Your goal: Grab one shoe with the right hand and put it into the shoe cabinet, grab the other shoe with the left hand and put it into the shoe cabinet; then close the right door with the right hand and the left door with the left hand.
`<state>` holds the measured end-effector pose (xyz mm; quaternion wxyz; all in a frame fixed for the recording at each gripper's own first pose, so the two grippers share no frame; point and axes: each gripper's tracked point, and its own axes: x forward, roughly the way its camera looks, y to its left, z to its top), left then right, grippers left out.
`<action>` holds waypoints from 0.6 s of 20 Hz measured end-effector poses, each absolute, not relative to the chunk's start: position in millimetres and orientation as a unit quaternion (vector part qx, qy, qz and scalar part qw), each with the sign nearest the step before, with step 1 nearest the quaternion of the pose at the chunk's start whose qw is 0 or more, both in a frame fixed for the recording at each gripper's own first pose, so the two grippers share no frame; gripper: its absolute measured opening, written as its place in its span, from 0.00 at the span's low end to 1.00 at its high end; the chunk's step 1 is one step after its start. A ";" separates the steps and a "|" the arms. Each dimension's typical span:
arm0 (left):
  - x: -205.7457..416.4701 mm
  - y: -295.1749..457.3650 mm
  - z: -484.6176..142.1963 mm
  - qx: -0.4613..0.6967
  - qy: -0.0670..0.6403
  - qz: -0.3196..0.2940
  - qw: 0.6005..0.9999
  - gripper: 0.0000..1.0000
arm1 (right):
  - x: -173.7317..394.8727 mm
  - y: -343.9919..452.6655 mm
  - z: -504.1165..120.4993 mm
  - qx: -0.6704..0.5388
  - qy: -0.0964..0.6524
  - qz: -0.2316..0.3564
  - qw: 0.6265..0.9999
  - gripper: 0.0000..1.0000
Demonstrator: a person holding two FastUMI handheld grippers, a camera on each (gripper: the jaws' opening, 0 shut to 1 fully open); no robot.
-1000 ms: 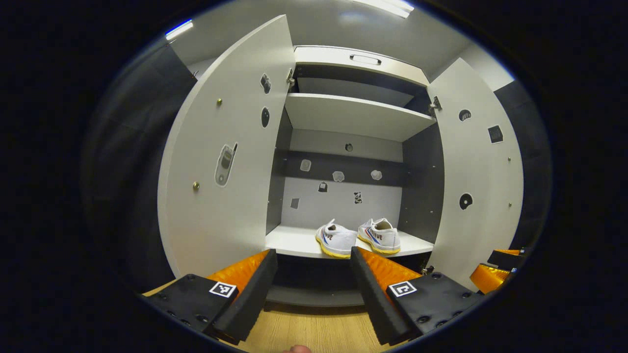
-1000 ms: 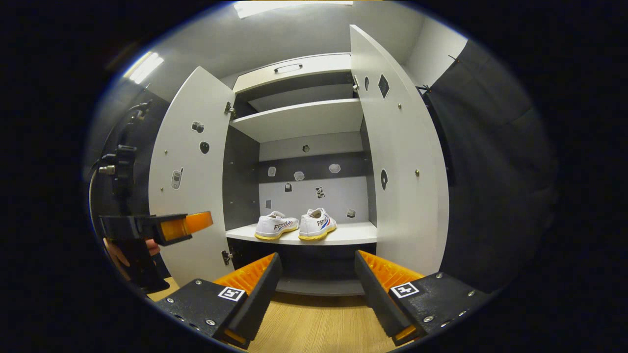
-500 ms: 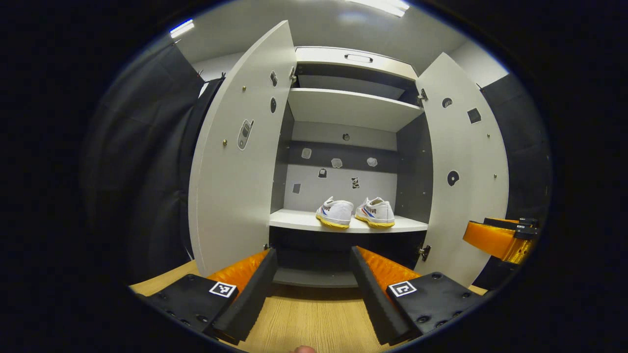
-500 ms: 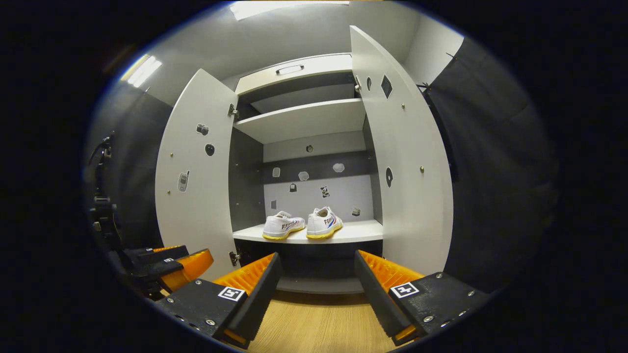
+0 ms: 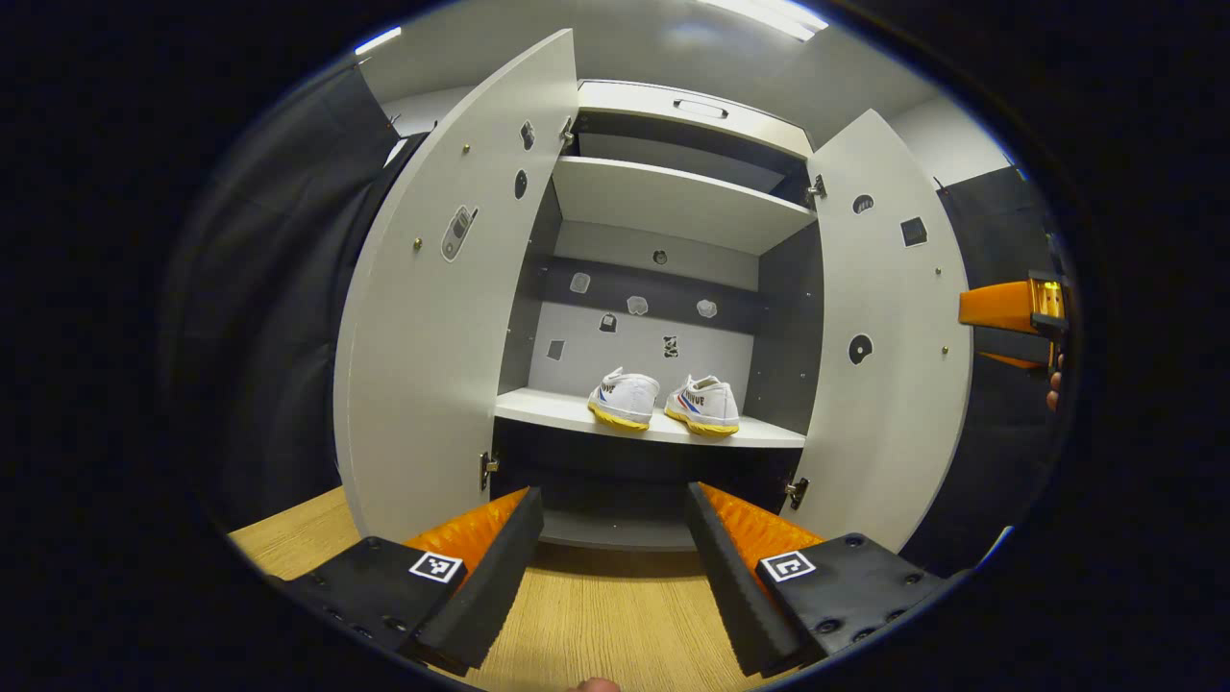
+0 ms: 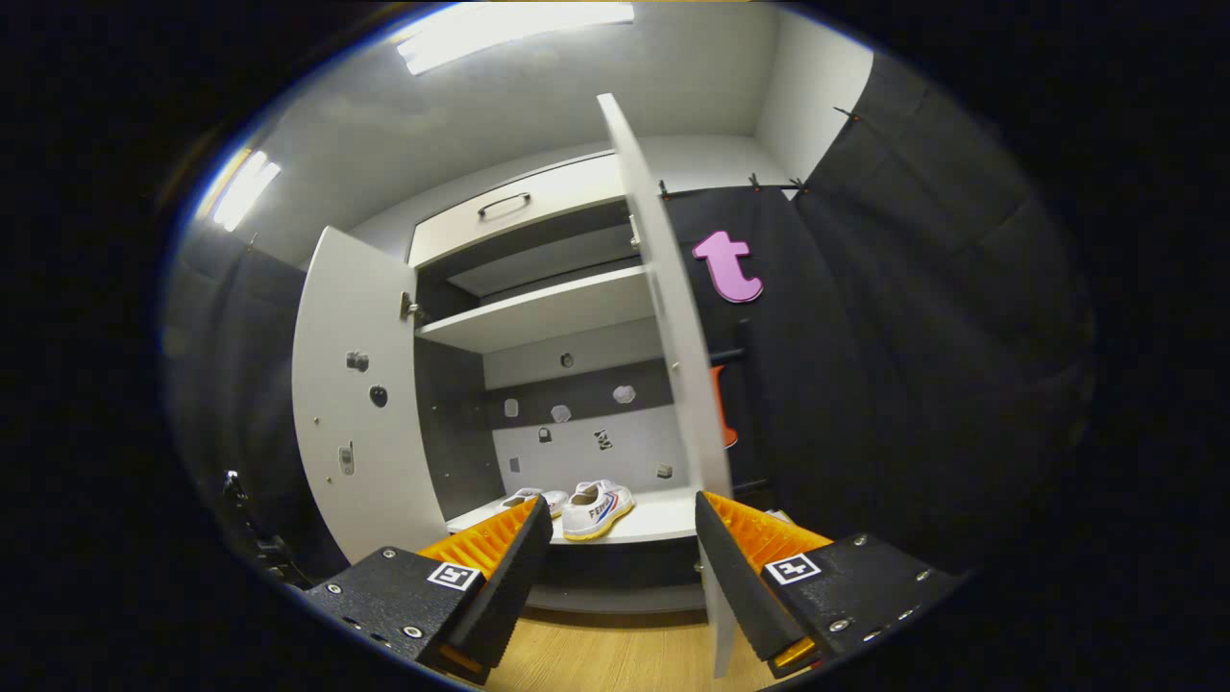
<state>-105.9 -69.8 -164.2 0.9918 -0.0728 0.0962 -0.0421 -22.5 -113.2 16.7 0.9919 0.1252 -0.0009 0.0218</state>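
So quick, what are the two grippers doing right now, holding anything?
Left gripper: open, holding nothing.
Right gripper: open, holding nothing; the right door stands edge-on ahead of it.

Two white canvas shoes with yellow soles (image 5: 663, 403) side by side on lower shelf of grey shoe cabinet (image 5: 673, 197); both doors open.

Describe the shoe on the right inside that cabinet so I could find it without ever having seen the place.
Find the tall grey shoe cabinet with both doors swung open. On its lower shelf a pair of white sneakers with yellow soles stands side by side. The right shoe is the one nearer the right door; unlike the left shoe, it shows red and blue stripes on its side.
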 end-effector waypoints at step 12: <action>-109.4 -57.6 -167.3 -0.052 0.098 -0.027 0.993 0.97 | 40.8 -262.6 29.3 0.063 0.010 -0.087 0.994 0.94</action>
